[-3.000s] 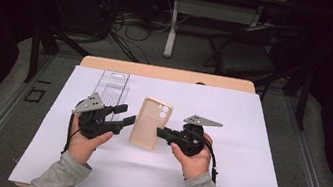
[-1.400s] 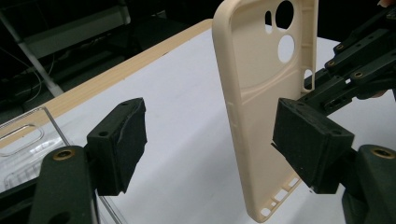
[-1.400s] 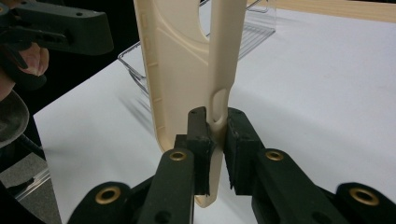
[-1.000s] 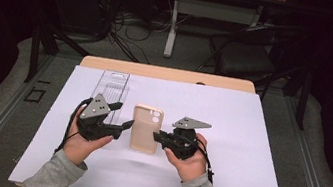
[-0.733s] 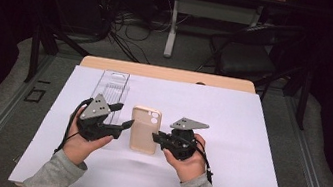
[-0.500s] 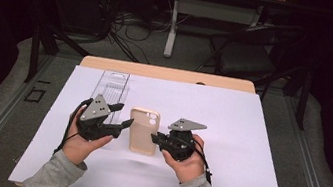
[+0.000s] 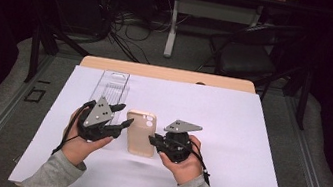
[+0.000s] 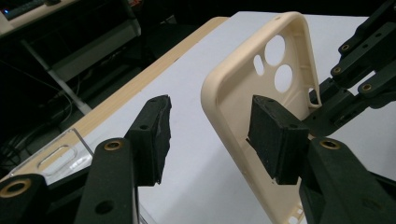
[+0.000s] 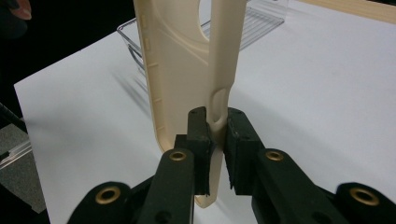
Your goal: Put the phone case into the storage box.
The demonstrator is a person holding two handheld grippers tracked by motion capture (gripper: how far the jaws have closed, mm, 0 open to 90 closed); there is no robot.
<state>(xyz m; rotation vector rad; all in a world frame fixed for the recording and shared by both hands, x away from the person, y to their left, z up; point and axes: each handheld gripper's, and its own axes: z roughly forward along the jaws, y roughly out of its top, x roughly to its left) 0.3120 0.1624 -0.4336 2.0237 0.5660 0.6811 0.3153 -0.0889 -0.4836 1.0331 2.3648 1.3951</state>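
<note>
While the right gripper (image 7: pixel 153 141) stays clamped on the right-hand edge of the beige plastic phone case (image 7: pixel 140 132), the left gripper (image 7: pixel 123 117) has just been closing its jaws; in the left gripper view the case's left rim stands between the pads, one pad (image 8: pixel 275 135) inside the shell and the other clear of it, so no grip is made there.

Compared with the frame three seconds back, the case, then tilted right of centre, now sits upright just left of centre in the high view, lifted off the white sheet (image 7: pixel 258 138) covering the wooden table (image 7: pixel 167 73). Both hands have drawn inward toward the middle. Over the last second little has shifted apart from the narrowing of the left jaws.

At upper left of the sheet lies the clear ribbed plastic tray (image 7: pixel 111 86), unmoved, well apart from the case.

Obscured matters: in the high view the right gripper's jaw tips merge with the case's edge, and the contact cannot be made out there; the right gripper view confirms both pads pinching the side wall near a button cut-out. That same view cuts off the case's upper end at the top of the frame. In the left gripper view the case's lower end runs off the bottom. Whether the inner left pad presses the shell cannot be told.
</note>
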